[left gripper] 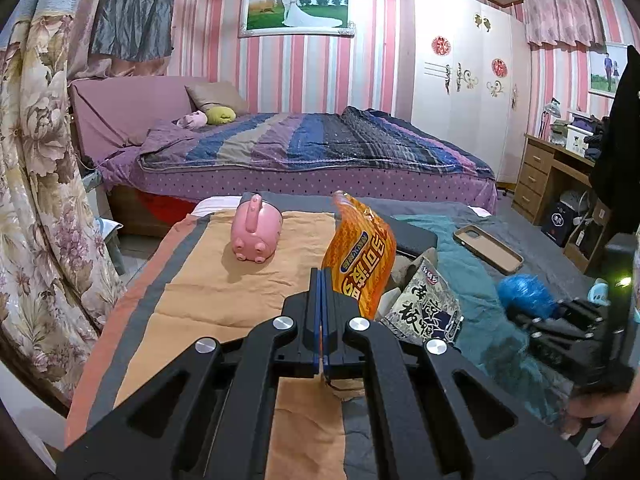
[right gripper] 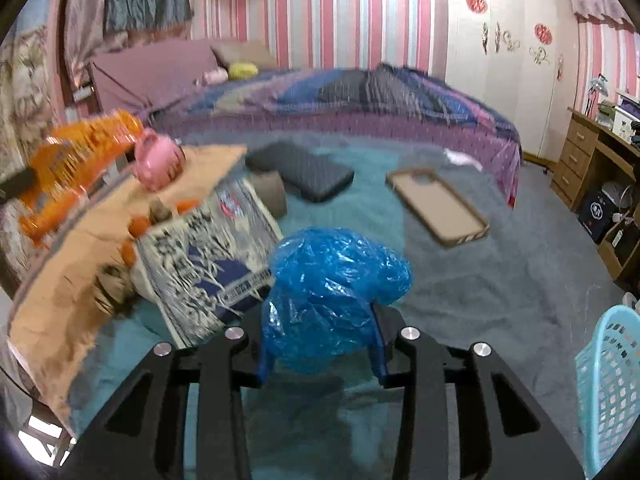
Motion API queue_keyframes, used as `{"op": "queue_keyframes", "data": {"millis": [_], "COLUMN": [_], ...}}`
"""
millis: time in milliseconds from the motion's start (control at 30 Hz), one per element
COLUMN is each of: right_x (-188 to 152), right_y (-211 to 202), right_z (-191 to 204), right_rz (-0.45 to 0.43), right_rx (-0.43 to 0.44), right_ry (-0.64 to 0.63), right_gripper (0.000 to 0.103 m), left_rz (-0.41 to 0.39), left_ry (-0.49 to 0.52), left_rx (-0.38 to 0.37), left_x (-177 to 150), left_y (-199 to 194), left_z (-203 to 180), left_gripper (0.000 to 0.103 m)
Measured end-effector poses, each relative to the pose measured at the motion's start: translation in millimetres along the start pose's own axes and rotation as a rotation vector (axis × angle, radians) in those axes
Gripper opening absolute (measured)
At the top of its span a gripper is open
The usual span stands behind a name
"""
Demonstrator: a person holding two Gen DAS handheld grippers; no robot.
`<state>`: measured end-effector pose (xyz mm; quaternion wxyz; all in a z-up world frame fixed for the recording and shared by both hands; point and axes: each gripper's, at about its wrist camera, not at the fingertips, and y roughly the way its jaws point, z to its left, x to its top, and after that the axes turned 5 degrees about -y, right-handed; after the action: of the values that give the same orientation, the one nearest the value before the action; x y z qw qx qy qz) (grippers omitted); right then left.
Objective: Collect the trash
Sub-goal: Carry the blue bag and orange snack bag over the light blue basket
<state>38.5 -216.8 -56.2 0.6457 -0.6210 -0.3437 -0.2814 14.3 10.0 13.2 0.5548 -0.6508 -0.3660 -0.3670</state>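
My right gripper has the crumpled blue plastic bag between its fingers, the blue pads pressing into its sides, so I read it as clamped on the bag. The bag bulges forward past the fingertips and has no clear long axis. The turquoise mesh basket stands low to the right of these tongs, near but apart, and that is the way I judge the bag should go.

My left gripper is closed tight on the lower edge of the orange snack wrapper, which stands up and leans right of the fingers. The right hand is the nearer one to the basket.

The grey printed snack packet lies on the bedding left of the bag, untouched. The right view is smeared there, so its print is unreadable. The basket is cut off by the frame, its opening unseen.
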Motion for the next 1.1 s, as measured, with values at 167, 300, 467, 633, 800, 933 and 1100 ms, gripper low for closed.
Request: {"op": "queue_keyframes", "data": {"millis": [167, 300, 467, 633, 800, 933, 1100], "right_x": [6, 8, 6, 1, -9, -17, -16], "right_y": [-34, -54, -70, -84, -101, -113, -120], "right_z": [-12, -15, -21, -55, -89, -109, -116], "right_rz": [-0.087, -0.134, -0.157, -0.17, -0.194, -0.212, -0.224], "right_rx": [0.0, -0.023, -0.04, -0.06, -0.096, -0.087, -0.118], "right_ry": [0.038, 0.021, 0.005, 0.076, 0.155, 0.22, 0.176], "right_gripper": [0.036, 0.036, 0.036, 0.036, 0.036, 0.037, 0.037], "left_rz": [-0.021, -0.046, -0.061, -0.047, -0.064, -0.074, -0.06], "left_ry": [-0.017, -0.008, 0.017, 0.041, 0.033, 0.009, 0.013], "left_rx": [-0.018, -0.037, -0.072, -0.109, -0.161, -0.195, -0.229], "left_x": [3, 4, 3, -1, 2, 5, 5], "left_y": [-8, -17, -21, -16, -23, -27, -23], "left_z": [-8, -24, -49, -72, -85, -93, -114], "left_gripper": [0.0, 0.0, 0.0, 0.0, 0.0, 0.0, 0.0]}}
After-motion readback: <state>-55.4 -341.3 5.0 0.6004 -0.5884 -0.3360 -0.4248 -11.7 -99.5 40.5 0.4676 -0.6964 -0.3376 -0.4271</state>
